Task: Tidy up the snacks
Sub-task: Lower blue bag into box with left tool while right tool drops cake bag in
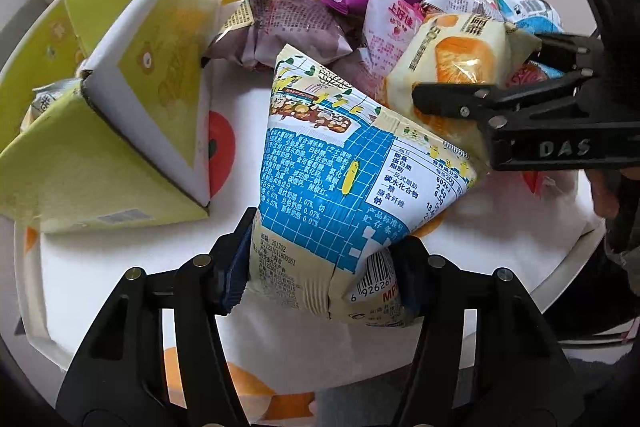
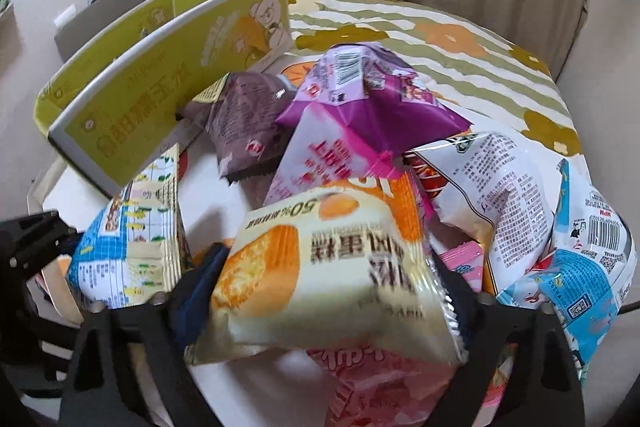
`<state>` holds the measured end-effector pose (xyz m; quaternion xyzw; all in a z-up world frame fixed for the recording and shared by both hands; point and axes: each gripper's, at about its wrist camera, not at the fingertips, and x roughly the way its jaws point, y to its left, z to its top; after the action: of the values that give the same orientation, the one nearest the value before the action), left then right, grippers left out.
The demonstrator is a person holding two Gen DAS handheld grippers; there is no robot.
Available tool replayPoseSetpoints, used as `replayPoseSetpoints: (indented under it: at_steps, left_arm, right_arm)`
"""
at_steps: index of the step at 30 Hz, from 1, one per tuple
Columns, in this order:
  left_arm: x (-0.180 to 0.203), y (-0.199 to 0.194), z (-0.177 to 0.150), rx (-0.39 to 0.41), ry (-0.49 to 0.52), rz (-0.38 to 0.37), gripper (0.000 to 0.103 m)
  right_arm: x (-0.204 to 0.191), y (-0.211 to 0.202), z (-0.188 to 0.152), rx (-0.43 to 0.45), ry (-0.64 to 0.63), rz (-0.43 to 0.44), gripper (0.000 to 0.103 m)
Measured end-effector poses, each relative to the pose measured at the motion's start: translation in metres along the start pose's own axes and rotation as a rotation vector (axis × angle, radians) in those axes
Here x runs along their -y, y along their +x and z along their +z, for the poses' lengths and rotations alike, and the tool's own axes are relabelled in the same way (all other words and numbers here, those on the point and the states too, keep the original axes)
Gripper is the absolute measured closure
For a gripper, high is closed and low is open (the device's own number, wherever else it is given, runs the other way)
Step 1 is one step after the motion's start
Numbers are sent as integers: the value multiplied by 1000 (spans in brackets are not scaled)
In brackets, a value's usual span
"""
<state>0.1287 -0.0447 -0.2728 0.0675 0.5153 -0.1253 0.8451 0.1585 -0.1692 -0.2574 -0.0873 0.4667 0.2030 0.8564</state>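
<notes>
Snacks lie heaped on the tabletop (image 1: 120,287), and reading left to right I see the green carton (image 1: 132,99) tipped open at the left edge, one packet already inside it. Next, my left gripper (image 1: 320,267) is pinching the blue-and-cream bag (image 1: 340,167) by its lower end, pads pressed into both sides. Further right, my right gripper (image 2: 320,291) has its pads against the orange cake packet (image 2: 320,267); I judge it held, though lightly. My worry is the puffed film: either bag could slide out of the pinch. Both grippers sit close together, so lifting both could knock bags together, or drag the purple packet (image 2: 360,95) off the pile.
</notes>
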Motion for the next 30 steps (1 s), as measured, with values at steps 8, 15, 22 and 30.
replayPoseSetpoints:
  at_steps: [8, 15, 22, 30]
  left_arm:
    - [3, -25, 5, 40, 5, 24, 48]
    - [7, -75, 17, 118, -33, 43, 48]
    - [-17, -136, 40, 225, -120, 80, 48]
    - [-87, -174, 68, 285, -199, 179, 48]
  right_arm:
    - [-2, -19, -3, 41, 23, 11, 27]
    - [-3, -65, 5, 110, 22, 11, 27]
    - [-4, -117, 34, 193, 1, 33, 27]
    - [-29, -134, 88, 273, -36, 78, 27]
